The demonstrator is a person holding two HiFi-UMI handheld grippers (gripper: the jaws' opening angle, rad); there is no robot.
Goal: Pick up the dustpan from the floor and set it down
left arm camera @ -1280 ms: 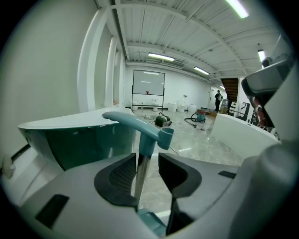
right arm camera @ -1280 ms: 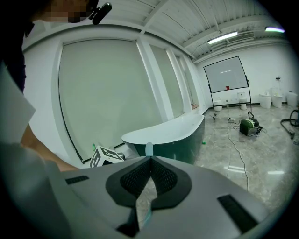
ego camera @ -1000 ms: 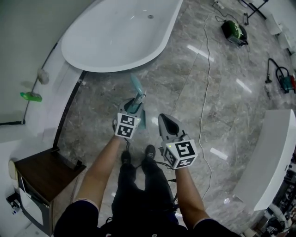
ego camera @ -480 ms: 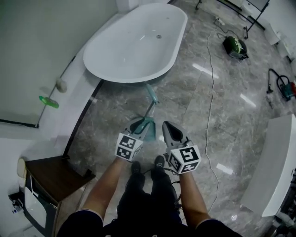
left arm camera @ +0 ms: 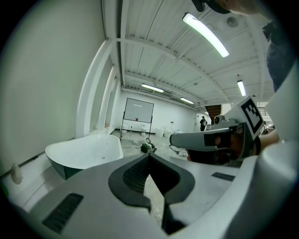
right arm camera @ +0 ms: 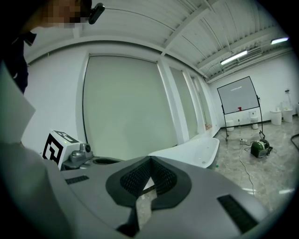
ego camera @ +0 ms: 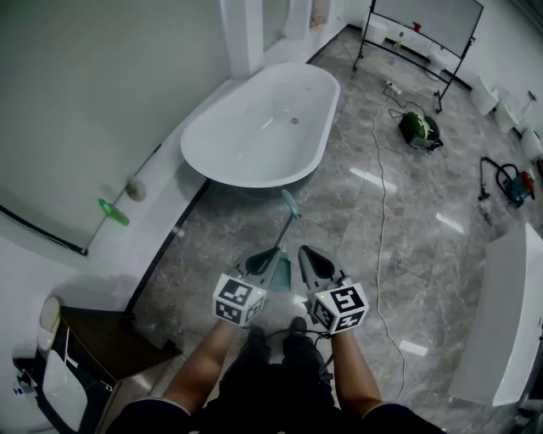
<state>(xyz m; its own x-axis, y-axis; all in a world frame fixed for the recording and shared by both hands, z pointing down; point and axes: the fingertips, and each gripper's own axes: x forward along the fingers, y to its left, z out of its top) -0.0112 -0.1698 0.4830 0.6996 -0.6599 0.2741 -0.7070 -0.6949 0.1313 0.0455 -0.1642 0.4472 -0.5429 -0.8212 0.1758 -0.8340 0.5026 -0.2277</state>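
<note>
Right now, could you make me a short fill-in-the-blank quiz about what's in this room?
The teal dustpan lies on the grey marble ____.
Its long handle points toward the white ____.
The left gripper and the right gripper both have their jaws ____, with nothing between them.
Missing words: floor; bathtub; shut.

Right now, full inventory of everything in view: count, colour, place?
bathtub: 1, white, against the wall
dustpan: 1, teal, floor ahead of both grippers
whiteboard: 1, white, far end
machine: 1, green and black, floor near whiteboard
cable: 1, white, across floor
cabinet: 1, dark brown, lower left
counter: 1, white, right edge
left gripper: 1, grey, shut, empty
right gripper: 1, grey, shut, empty
</note>
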